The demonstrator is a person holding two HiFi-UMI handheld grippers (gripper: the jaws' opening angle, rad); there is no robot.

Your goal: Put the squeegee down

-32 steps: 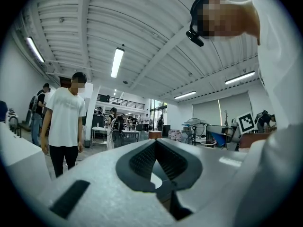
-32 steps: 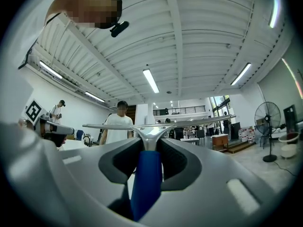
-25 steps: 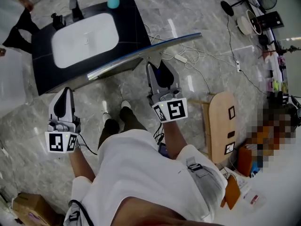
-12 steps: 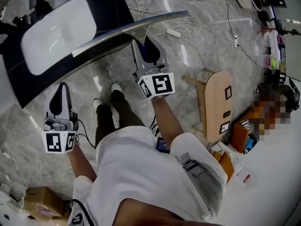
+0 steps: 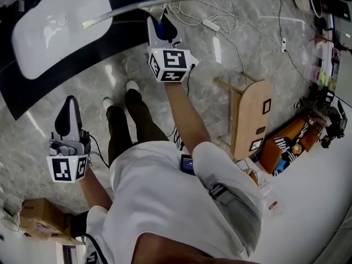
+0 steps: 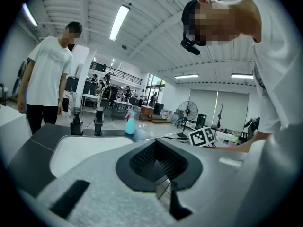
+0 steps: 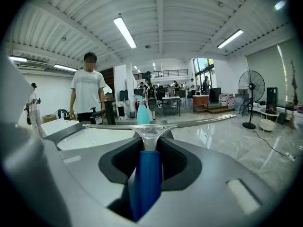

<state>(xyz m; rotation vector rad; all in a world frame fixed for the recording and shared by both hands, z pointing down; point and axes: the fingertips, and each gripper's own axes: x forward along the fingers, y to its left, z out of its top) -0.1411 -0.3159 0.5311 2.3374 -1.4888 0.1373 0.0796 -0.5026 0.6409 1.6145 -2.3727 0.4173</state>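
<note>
The squeegee has a long metal blade (image 5: 148, 5) and a blue handle (image 5: 160, 31). My right gripper (image 5: 159, 29) is shut on that handle, with the blade held level over the near edge of the black counter (image 5: 66, 73) beside the white basin (image 5: 49, 32). In the right gripper view the blue handle (image 7: 147, 178) runs up between the jaws of the right gripper (image 7: 150, 150) to the blade (image 7: 156, 124). My left gripper (image 5: 67, 113) hangs low at the left, over the floor, shut and holding nothing; the left gripper (image 6: 158, 162) faces the basin (image 6: 80, 150).
A teal spray bottle (image 7: 143, 112) and a black faucet (image 6: 99, 122) stand behind the basin, and a person (image 7: 87, 91) stands beyond it. A wooden stool (image 5: 250, 120), floor cables (image 5: 220, 21), an orange bag (image 5: 286, 142) and a cardboard box (image 5: 33, 219) lie around my legs.
Both grippers have come down. The right one has carried the squeegee toward the sink, so the blade now lies over the counter's near edge. The left one stays beside my leg.
</note>
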